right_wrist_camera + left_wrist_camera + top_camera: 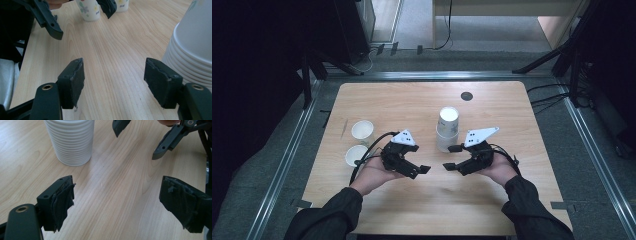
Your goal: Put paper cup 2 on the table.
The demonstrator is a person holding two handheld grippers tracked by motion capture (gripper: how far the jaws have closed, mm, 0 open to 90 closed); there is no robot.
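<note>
On the left part of the tabletop (pixel 422 100) we note two single paper cups (pixel 362 131), upright, mouths up, one just beside the other and behind the left hand. Moving right, the left tongs (pixel 421 169) hover low over the wood near the middle, jaws standing apart with nothing between them; in the left gripper view the worn pads (pixel 62 202) frame bare wood. Facing them across a small gap, the right tongs (pixel 450 159) are likewise released and empty, their pads (pixel 75 80) open over the grain. Just behind the right tongs stands the stack of paper cups (pixel 447 129), inverted, white bases up, rims down on the tabletop, long axis vertical; the nested rims show as ridges in the left gripper view (pixel 71 142). We judge the stack light and easily toppled, the walls thin and crushable, the coated paper somewhat slick. Take hold of the top cup on its side wall above the ridged band, squeezing gently, while the other tongs steady the lower rims; a hard pinch would buckle it, and nested cups may lift together.
</note>
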